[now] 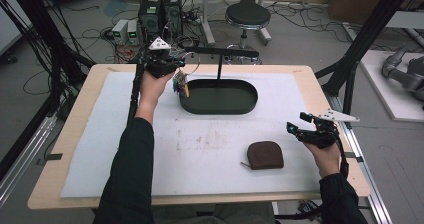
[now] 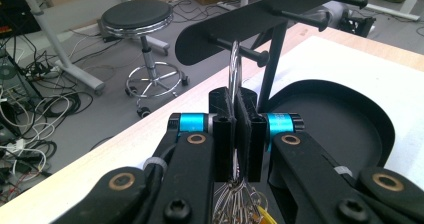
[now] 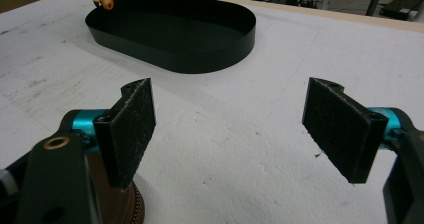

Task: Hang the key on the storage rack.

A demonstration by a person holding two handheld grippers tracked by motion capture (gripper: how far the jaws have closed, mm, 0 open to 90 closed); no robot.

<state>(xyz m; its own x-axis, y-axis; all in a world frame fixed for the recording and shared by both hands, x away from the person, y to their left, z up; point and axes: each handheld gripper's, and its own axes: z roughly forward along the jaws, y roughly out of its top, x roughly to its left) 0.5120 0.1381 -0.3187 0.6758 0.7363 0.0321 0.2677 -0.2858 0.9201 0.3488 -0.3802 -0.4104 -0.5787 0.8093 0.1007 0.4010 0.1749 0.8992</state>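
**Mia:** What is in the black tray [image 1: 218,104]?

**Ben:** I see nothing lying inside it. A thin post stands up from the tray and carries a black bar with pegs [image 2: 250,21] across the top.

**Mia:** Where is the key ring [image 2: 234,66]?

**Ben:** It is up over the left end of the tray. The left tongs [image 2: 234,129] are squeezed tight on it. The ring stands up tall between the pads, and its top is right at one peg of the bar. I cannot tell if it hangs on the peg.

**Mia:** And the keys?

**Ben:** The bunch of keys [image 1: 180,85] hangs straight down under the ring, with colored tags, just by the tray's left wall. So the long way of the whole thing goes up and down.

**Mia:** What about the other hand?

**Ben:** The right tongs [image 3: 240,129] are wide open and hold nothing. They hover above the white mat on the counter [image 1: 80,196], to the right of the tray and nearer the person.

**Mia:** Anything else?

**Ben:** A brown pouch [image 1: 265,155] lies on the mat, in front of the tray, next to the right tongs.
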